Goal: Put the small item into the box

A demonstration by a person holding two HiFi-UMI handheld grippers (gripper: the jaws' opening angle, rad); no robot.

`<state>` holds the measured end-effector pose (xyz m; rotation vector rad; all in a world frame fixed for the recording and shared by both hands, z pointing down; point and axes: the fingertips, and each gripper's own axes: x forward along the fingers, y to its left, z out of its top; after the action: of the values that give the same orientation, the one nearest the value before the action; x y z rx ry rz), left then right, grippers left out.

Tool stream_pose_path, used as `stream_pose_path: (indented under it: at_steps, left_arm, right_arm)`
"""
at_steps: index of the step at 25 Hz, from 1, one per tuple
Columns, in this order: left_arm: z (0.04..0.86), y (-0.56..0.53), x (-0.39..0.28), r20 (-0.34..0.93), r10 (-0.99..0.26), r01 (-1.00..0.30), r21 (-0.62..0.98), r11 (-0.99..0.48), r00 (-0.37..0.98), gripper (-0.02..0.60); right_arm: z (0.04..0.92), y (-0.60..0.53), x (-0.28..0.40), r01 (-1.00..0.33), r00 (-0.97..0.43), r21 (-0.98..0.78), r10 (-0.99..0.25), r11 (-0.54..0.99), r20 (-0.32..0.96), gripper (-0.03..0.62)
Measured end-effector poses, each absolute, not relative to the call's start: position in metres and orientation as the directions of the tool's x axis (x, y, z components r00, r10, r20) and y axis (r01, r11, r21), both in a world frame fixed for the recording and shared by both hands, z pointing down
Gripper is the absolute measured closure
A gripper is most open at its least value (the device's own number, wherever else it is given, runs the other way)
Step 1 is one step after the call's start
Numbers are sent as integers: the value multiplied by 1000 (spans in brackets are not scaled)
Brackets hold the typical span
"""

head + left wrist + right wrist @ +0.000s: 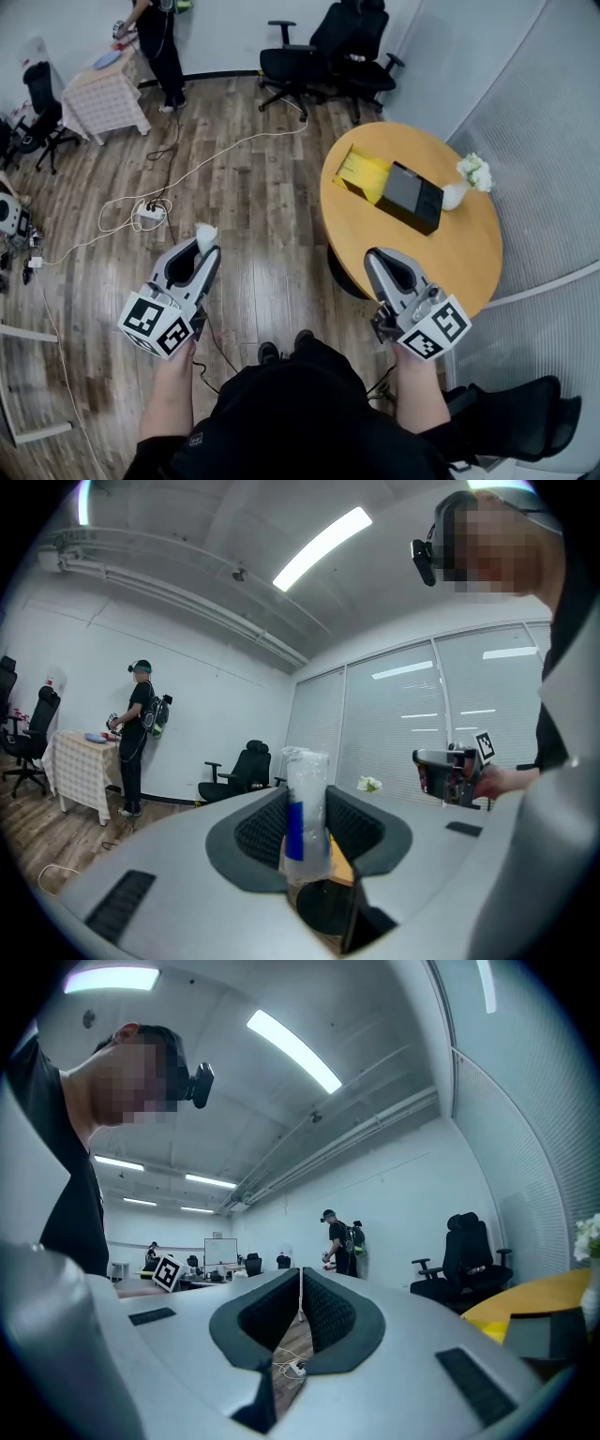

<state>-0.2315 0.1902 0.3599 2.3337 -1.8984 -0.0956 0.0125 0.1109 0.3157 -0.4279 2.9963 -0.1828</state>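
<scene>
Left hand-held gripper: jaws pinching the small item, a clear plastic-wrapped piece with a blue band. It stands upright between the pads, top sticking out above the jaw tips. Held out over the wood floor, not over the bench.

Right hand-held gripper: jaws pressed together at the tips, nothing between them. In the head view it sits at the near edge of the round bench.

Box: on the bench, towards its far left side. Open, with yellow inside at the left end and a dark grey panel at the right. Well apart from the small item, beyond the right hand-held gripper.

White vase with flowers: just beside the box's right end, on the bench.

Further out: power strip and white cable on the floor, black office chairs by the far wall, and another person standing at a cloth-covered table.
</scene>
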Motion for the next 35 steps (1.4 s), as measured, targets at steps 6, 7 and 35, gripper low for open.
stream_pose_path:
  at_steps: [6,7,35]
  left_arm:
    - [371,169,-235,60,-978,-969,156,-190,201,449]
    - [372,164,-237,62,-978,-970,155,-188,200,449]
    - [356,-105,-221,121,-960,-963,129,-236,252,449]
  right_arm:
    - [325,83,14,-281,-950,-163,-298,946,-93,557]
    - [328,76,14,-281,-950,-168,-299,945,-94,556]
    - [325,-183,20,-291,-935,-210,-325,933,-146,557]
